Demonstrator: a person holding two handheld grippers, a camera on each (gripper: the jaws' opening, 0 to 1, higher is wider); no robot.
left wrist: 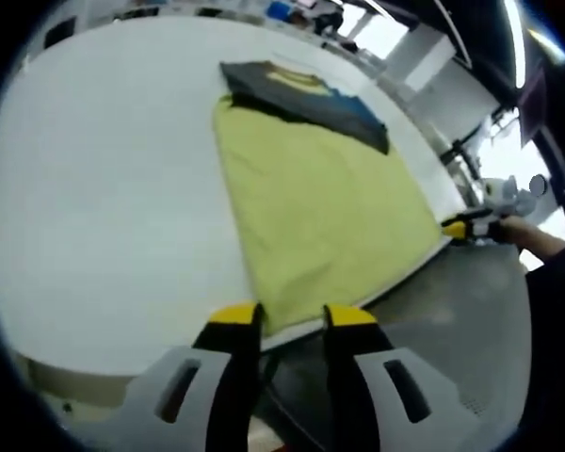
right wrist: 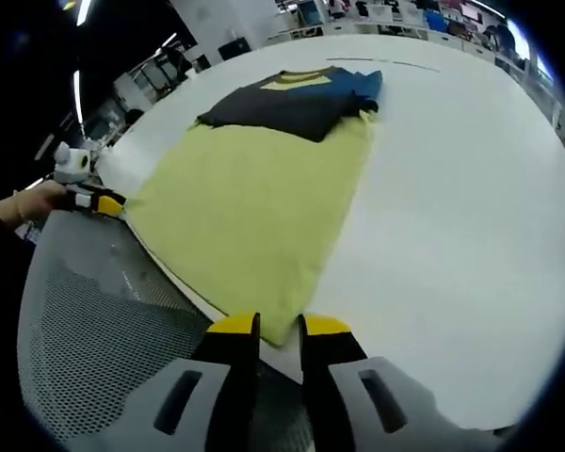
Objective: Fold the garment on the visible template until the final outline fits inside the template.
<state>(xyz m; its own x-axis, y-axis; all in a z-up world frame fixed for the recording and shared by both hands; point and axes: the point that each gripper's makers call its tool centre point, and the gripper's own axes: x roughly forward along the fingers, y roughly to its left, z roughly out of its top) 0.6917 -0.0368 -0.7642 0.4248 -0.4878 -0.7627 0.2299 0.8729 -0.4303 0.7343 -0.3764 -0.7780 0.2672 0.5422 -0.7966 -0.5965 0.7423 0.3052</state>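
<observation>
In the left gripper view, the left gripper (left wrist: 290, 318) sits at the near edge of the white table (left wrist: 94, 207), its yellow-tipped jaws standing a little apart on either side of the near left corner of the garment's (left wrist: 320, 212) yellow-green hem. Whether the tips pinch the cloth cannot be told. Ahead of the jaws the garment lies flat and runs away to a dark grey upper part with a blue sleeve and a yellow collar at the far end. To the right, at the hem's other corner, the right gripper (left wrist: 457, 229) shows with a person's hand (left wrist: 537, 235) behind it. A grey mesh surface (left wrist: 471, 320) lies below the table edge.

In the right gripper view, the left gripper (right wrist: 102, 203) shows at the far left, at the hem corner. The garment (right wrist: 254, 202) spreads up and ahead. The right gripper's (right wrist: 279, 326) jaws are nearly closed at the near hem corner; a grip on the cloth cannot be confirmed.
</observation>
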